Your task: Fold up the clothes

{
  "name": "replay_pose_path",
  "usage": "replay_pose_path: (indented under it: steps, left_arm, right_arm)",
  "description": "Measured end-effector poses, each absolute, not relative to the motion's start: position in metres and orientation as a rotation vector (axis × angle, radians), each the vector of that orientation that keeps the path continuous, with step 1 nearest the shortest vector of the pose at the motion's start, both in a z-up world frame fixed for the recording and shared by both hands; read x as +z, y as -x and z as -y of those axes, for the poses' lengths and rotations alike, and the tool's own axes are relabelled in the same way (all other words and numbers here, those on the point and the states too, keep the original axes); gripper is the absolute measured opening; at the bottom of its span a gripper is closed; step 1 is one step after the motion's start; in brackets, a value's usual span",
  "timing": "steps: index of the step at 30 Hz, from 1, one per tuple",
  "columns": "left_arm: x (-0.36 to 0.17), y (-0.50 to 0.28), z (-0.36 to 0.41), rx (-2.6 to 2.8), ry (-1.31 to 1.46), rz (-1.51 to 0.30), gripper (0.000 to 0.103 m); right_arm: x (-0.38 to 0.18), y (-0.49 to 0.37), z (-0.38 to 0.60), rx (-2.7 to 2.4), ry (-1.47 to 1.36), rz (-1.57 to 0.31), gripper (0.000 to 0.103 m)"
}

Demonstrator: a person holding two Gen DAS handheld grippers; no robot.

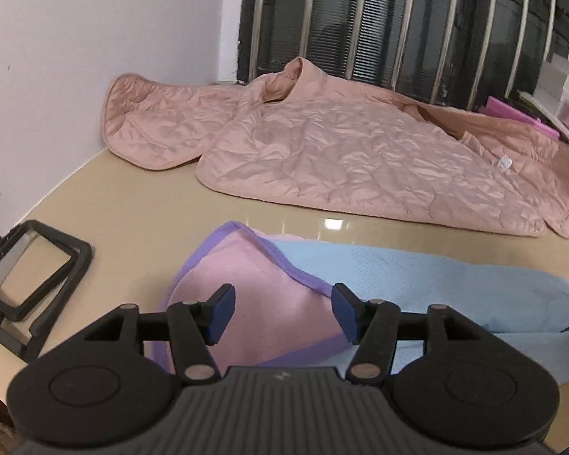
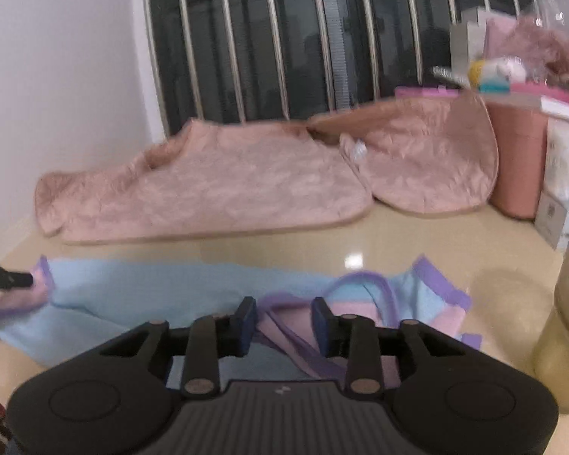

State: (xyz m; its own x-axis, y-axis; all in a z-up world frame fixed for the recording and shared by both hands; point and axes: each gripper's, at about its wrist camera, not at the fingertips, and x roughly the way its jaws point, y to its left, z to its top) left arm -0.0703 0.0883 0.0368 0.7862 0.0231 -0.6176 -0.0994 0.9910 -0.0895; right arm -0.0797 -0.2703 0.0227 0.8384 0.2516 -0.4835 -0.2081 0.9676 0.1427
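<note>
A thin light-blue garment with pink panels and purple trim (image 1: 417,276) lies spread across the near part of the beige table (image 1: 151,197). My left gripper (image 1: 282,313) hovers over its pink, purple-edged end, open, with nothing pinched between the blue pads. In the right wrist view the same garment (image 2: 151,288) stretches left to right. My right gripper (image 2: 283,322) stands over its bunched purple straps, jaws partly apart, with the cloth lying in the gap and not pressed. A fingertip (image 2: 7,278) of the left gripper shows at that garment's far-left corner.
A quilted pink jacket (image 1: 341,151) lies spread along the back under the barred window. Black rectangular frames (image 1: 30,276) sit at the table's left edge. A pink container (image 2: 516,159), boxes and clutter crowd the back right. A clear jar (image 2: 565,333) stands near right.
</note>
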Motion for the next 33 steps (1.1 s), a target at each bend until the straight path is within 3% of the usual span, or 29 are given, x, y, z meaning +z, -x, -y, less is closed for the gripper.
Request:
replay_pose_path:
  steps: [7,8,12,21,25,29,33]
  left_arm:
    - [0.036,0.066,-0.075,-0.013,0.124,-0.637,0.062]
    - [0.036,0.065,-0.071,-0.033,0.12,-0.633,0.063]
    - [0.036,0.065,-0.051,-0.102,0.097,-0.624,0.065]
    - [0.031,0.063,-0.036,-0.151,0.092,-0.629,0.066]
    - [0.033,0.067,-0.038,-0.144,0.085,-0.622,0.066]
    - [0.035,0.071,-0.043,-0.129,0.1,-0.615,0.066]
    - [0.04,0.077,-0.047,-0.125,0.111,-0.597,0.066]
  right_arm:
    - [0.012,0.09,0.241,0.291,0.044,-0.541,0.029]
    - [0.017,0.095,0.247,0.271,0.014,-0.515,0.031]
    - [0.028,0.118,0.278,0.061,-0.066,-0.381,0.054]
    - [0.002,0.114,0.316,-0.196,-0.186,-0.436,0.052]
    - [-0.006,0.111,0.305,-0.177,-0.123,-0.441,0.038]
    - [-0.009,0.112,0.296,-0.13,-0.056,-0.424,0.014]
    - [0.002,0.109,0.3,-0.099,-0.076,-0.436,0.007]
